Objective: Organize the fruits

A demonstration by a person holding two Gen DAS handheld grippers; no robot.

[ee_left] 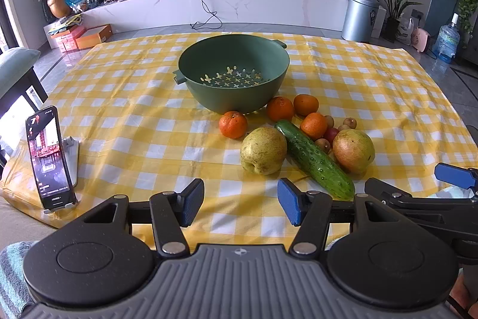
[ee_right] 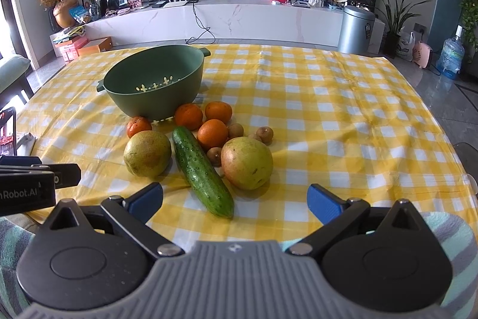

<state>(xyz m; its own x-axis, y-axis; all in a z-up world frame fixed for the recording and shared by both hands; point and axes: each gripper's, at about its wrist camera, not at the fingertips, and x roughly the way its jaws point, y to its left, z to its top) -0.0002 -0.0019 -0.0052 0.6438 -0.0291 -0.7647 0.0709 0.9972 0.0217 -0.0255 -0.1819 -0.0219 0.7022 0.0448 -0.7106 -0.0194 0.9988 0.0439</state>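
Note:
An empty green colander bowl (ee_left: 236,71) (ee_right: 155,82) stands mid-table. In front of it lie several oranges (ee_left: 233,124) (ee_right: 212,133), two yellow-green pears (ee_left: 263,151) (ee_right: 246,163), a cucumber (ee_left: 313,159) (ee_right: 201,171) between the pears, and several small brown fruits (ee_left: 350,122) (ee_right: 265,134). My left gripper (ee_left: 240,204) hovers open near the table's front edge, short of the left pear, nothing between its blue pads. My right gripper (ee_right: 234,204) is open wide, with the cucumber's near tip just ahead of the gap. The right gripper's blue pad (ee_left: 454,175) also shows at the left view's right edge.
A yellow-and-white checked cloth (ee_left: 134,121) (ee_right: 343,115) covers the table. A phone on a stand (ee_left: 49,157) sits at the front left corner. Beyond the table are a TV console, a metal bin (ee_left: 360,17), plants and a water bottle on the floor.

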